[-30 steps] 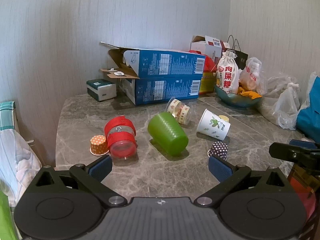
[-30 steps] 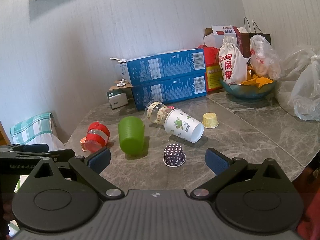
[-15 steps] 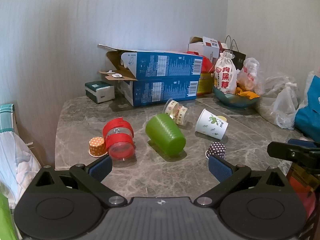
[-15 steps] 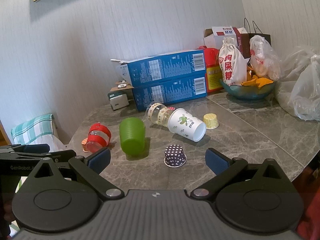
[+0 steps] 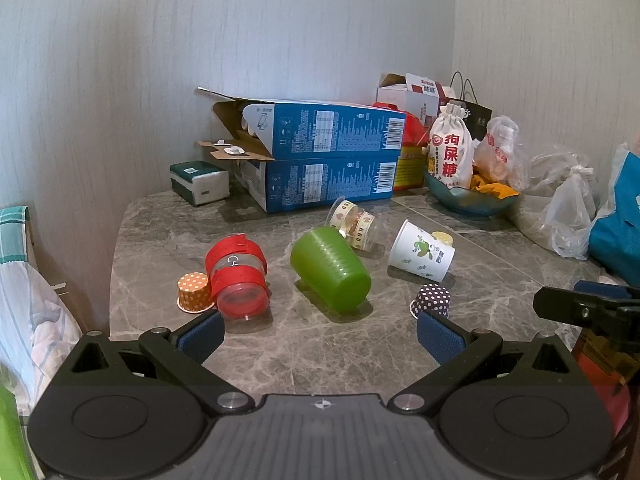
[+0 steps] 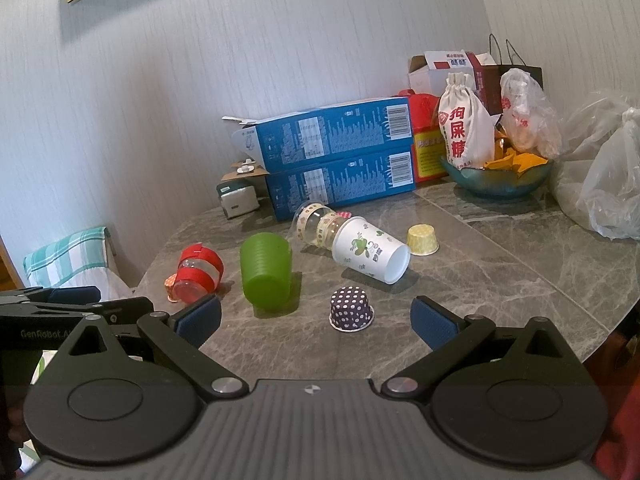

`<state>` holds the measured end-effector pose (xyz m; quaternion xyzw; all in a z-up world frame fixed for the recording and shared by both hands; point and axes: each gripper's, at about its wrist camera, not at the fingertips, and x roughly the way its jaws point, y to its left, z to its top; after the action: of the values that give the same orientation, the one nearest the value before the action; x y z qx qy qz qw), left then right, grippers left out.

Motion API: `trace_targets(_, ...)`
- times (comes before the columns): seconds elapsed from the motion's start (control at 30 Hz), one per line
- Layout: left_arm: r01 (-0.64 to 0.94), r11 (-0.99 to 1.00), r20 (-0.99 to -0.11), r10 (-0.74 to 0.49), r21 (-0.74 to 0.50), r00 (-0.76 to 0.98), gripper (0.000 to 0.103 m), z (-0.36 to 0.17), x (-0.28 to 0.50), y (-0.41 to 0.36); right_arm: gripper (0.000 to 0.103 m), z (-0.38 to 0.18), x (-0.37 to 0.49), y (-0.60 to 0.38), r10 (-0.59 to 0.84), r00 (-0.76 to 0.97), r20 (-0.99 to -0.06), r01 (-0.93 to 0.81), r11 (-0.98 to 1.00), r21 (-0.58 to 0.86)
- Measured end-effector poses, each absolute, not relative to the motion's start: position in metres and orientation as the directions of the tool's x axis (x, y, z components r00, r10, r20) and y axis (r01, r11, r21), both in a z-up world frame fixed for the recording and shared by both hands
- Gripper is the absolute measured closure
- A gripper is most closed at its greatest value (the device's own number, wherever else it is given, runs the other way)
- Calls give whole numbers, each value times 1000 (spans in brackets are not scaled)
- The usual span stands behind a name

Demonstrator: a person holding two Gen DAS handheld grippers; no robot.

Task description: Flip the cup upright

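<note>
Two hand-held grippers wait at the near edge of a grey marble counter (image 5: 160, 220), before any contact. The left gripper (image 5: 319, 334) stands with jaws spread wide and nothing between them; the right gripper (image 6: 316, 322) likewise, wide apart and empty.

Several cups lie tipped or inverted. From the left gripper, the green plastic cup (image 5: 330, 268) lies on its side at 12 o'clock, its closed base toward the camera. The red-banded clear cup (image 5: 238, 276) lies at 11 o'clock, touching an orange dotted paper cup (image 5: 194, 292). The white printed paper cup (image 5: 422, 250) lies on its side at 1 o'clock; a purple dotted paper cup (image 6: 352, 308) stands inverted directly before the right gripper. Blue cartons (image 5: 328, 160) stand stacked beyond.

Which cup is meant cannot be told. The green cup looks light, stiff and smooth, likely to roll; a hold across its ribbed wall near mid-length seems soundest. The paper cups would crush under a hard squeeze.
</note>
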<state>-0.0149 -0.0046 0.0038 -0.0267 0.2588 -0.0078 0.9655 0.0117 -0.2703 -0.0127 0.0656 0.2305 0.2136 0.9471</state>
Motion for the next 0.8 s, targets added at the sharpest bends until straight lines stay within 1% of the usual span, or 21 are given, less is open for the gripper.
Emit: trace_targets(0.8,4,998,-505,-35,-63,863,0,3,-15,-4,1,-15,12,-270,441,792,-421,-380,897,225)
